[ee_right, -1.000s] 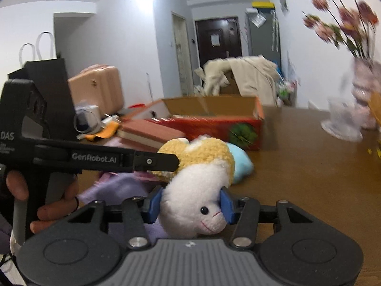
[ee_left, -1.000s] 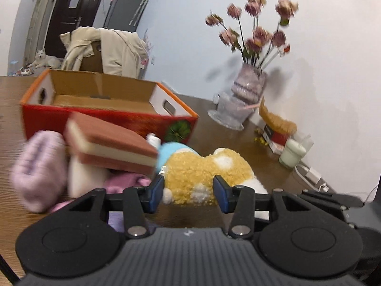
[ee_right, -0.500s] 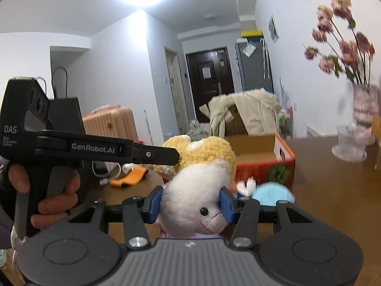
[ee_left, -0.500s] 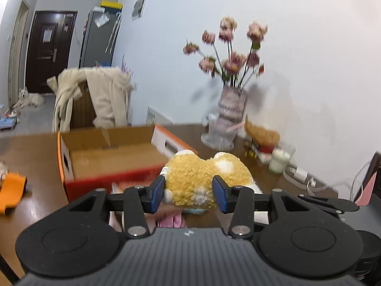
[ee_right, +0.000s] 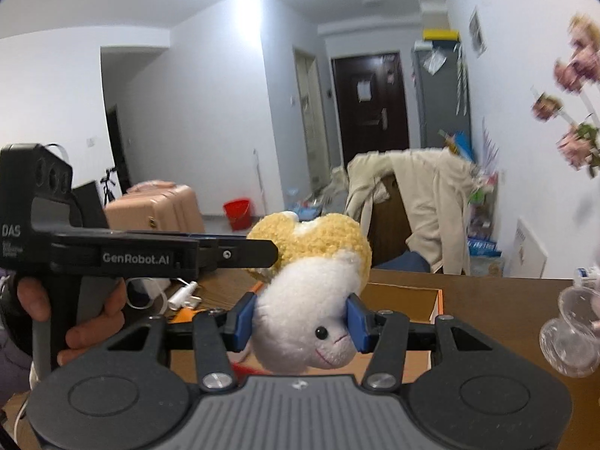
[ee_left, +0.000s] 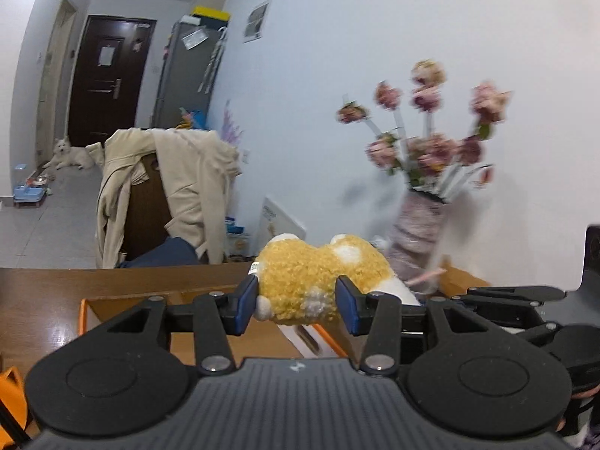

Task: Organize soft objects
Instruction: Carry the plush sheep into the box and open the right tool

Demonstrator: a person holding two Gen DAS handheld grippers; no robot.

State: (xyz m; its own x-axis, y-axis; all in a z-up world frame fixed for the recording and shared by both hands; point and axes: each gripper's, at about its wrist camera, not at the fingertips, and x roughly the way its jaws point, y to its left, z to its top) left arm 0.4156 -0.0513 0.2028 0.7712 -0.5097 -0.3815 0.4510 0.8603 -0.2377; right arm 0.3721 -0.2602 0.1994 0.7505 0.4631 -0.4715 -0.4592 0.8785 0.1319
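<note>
A plush toy with a curly yellow body (ee_left: 318,273) and a white head (ee_right: 311,322) is held in the air by both grippers. My left gripper (ee_left: 298,302) is shut on its yellow body. My right gripper (ee_right: 300,317) is shut on its white head. The left gripper's body (ee_right: 112,255) shows at the left of the right wrist view, reaching the toy's yellow part. An open orange cardboard box (ee_left: 123,300) lies on the brown table just below and beyond the toy; it also shows in the right wrist view (ee_right: 435,300).
A vase of pink flowers (ee_left: 420,232) stands at the right by the wall. A clear glass (ee_right: 573,333) stands on the table at the right. A chair draped with a beige coat (ee_left: 168,187) is behind the table. An orange object (ee_left: 9,386) lies at the left edge.
Both grippers have lifted the plush toy up from the pile on the table. The other soft things have dropped out of view, and the box now lies below the toy.
</note>
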